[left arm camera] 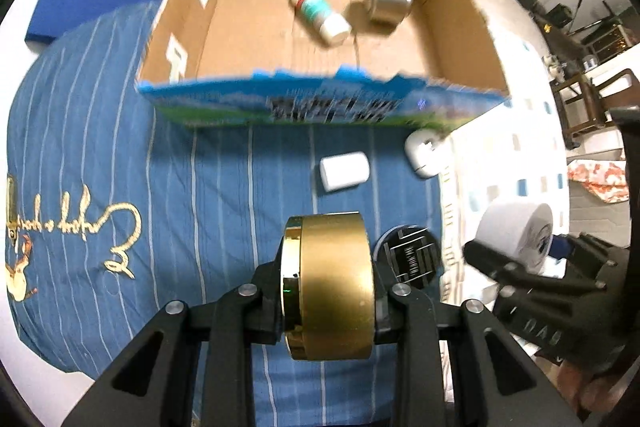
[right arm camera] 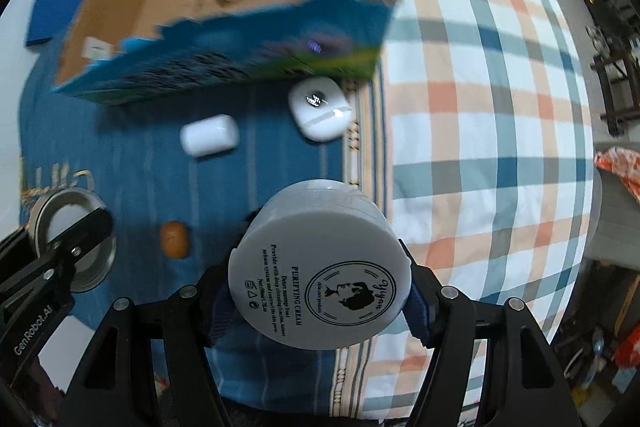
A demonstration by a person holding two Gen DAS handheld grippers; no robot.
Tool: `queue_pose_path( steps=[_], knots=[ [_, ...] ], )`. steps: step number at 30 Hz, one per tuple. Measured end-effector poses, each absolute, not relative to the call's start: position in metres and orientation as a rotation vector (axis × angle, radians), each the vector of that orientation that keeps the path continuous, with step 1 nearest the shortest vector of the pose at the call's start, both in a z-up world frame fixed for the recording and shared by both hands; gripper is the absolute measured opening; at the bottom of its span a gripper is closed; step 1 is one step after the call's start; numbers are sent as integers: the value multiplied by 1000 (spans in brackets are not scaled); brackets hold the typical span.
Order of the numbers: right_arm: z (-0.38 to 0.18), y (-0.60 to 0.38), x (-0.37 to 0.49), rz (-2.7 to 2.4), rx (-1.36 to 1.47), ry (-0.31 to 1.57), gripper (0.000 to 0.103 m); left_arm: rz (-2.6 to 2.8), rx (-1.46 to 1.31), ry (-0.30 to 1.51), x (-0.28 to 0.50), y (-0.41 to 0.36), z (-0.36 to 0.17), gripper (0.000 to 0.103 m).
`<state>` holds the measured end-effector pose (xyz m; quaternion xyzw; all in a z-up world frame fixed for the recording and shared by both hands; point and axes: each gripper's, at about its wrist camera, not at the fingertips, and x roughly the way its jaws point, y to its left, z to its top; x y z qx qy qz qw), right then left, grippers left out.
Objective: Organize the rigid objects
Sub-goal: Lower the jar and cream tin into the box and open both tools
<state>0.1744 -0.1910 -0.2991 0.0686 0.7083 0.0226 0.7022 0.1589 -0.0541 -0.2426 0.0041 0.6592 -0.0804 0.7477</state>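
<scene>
— How far along are you?

— Partway, I'd judge. The cardboard box (left arm camera: 460, 27) on the bed already holds a white bottle (left arm camera: 318, 11) lying on its side and a silver tin (left arm camera: 390, 1). Outside it, on the blue striped cover (left arm camera: 120, 147), there's a small white cylinder (left arm camera: 345, 171) and a white earbud case (left arm camera: 424, 153) just beside the box's near wall, plus a small brown oval thing (right arm camera: 174, 239) — I can't tell what it is.

— And your claws?

— Both full. My left claw (left arm camera: 328, 291) is closed across a gold jar (left arm camera: 332, 287), held on its side, short of the box. My right claw (right arm camera: 320, 291) grips a white cream jar (right arm camera: 320, 267), its printed base tipped toward the camera, above the edge where the blue cover meets the plaid sheet (right arm camera: 500, 107).

— What's left?

— Both jars need to go into the box, then the loose pieces.
</scene>
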Motion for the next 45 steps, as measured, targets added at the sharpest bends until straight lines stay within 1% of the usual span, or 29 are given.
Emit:
queue_pose_path(
  steps=[6, 10, 16, 20, 25, 31, 37, 41, 45],
  knots=[
    [-252, -183, 166, 100, 136, 1494, 70, -189, -16, 1376, 171, -54, -207, 26],
    [-240, -187, 168, 129, 143, 1457, 71, -199, -46, 1349, 181, -50, -188, 26],
    [-222, -185, 189, 164, 185, 1432, 71, -206, -86, 1330, 218, -40, -175, 26],
    [-217, -185, 219, 159, 194, 1410, 71, -184, -104, 1344, 258, -31, -180, 26],
    [-237, -187, 274, 123, 193, 1418, 71, -145, -120, 1422, 320, -20, -215, 26],
    [-295, -194, 346, 51, 206, 1498, 71, -83, -128, 1551, 400, -16, -286, 26],
    [-352, -194, 394, -13, 171, 1577, 71, -41, -88, 1655, 455, -24, -350, 26],
    [-382, -190, 410, -29, 136, 1633, 71, -23, -45, 1690, 475, -34, -375, 26],
    [-404, -188, 419, -29, 134, 1680, 71, -61, -47, 1693, 485, -48, -383, 26]
  ],
)
